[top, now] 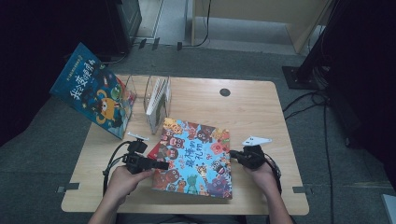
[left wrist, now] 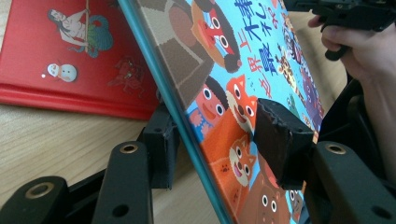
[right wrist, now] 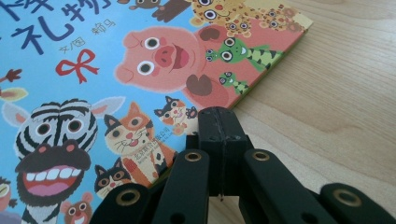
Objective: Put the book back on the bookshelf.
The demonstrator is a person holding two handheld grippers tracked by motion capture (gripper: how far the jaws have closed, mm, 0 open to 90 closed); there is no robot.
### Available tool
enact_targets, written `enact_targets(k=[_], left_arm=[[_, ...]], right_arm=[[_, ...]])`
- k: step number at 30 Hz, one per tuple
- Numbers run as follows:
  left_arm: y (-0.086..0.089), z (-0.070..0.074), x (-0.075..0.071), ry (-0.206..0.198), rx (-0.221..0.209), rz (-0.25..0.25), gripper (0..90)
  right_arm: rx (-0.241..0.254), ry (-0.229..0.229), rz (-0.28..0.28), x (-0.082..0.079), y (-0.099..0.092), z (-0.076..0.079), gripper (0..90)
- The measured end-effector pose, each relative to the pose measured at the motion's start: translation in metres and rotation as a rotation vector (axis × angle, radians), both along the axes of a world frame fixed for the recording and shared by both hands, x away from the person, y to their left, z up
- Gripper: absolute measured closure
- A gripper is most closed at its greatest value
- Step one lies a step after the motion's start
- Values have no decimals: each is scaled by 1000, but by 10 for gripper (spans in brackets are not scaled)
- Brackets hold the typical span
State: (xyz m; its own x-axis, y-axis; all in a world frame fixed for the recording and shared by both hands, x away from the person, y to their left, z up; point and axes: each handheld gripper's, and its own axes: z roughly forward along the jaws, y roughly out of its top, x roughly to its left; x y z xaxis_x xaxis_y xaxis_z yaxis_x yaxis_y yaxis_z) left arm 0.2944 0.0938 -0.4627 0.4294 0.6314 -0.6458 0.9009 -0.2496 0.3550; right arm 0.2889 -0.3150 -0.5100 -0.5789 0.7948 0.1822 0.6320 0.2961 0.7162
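The table (top: 252,100) carries everything, its near edge partly hidden by the person's forearms. The animal book (top: 194,156) lies near the table's middle front, long axis running away from the person, spine side on the left. In the left gripper view its left edge tilts up off the wood, and the cover runs out of frame at top and bottom. Under that raised edge lies a red book (left wrist: 70,56), mostly covered in the high view, where just a red corner peeks out. A blue book (top: 93,91) leans at the far left, overhanging the table. A clear rack (top: 156,100) holds a thin white book; its walls are hard to make out. The left gripper (top: 161,164) straddles the animal book's left edge, one pad above the cover and one below; whether they press it I cannot tell. The right gripper (top: 232,154) has its jaws pressed together, tip just beside the book's right edge, holding nothing
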Motion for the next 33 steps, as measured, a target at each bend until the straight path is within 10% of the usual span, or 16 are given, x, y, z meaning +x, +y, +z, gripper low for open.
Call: enact_targets(k=[8,19,33], left_arm=[[-2,-9,10,25,53,-7,478],[-2,-7,16,54,-28,-2,507],[-13,50,27,-44,13,-71,607]], right_arm=[[20,-16,2,-1,0,-2,900],[29,-12,5,0,-2,-3,900],[46,-3,41,-2,3,-4,900]])
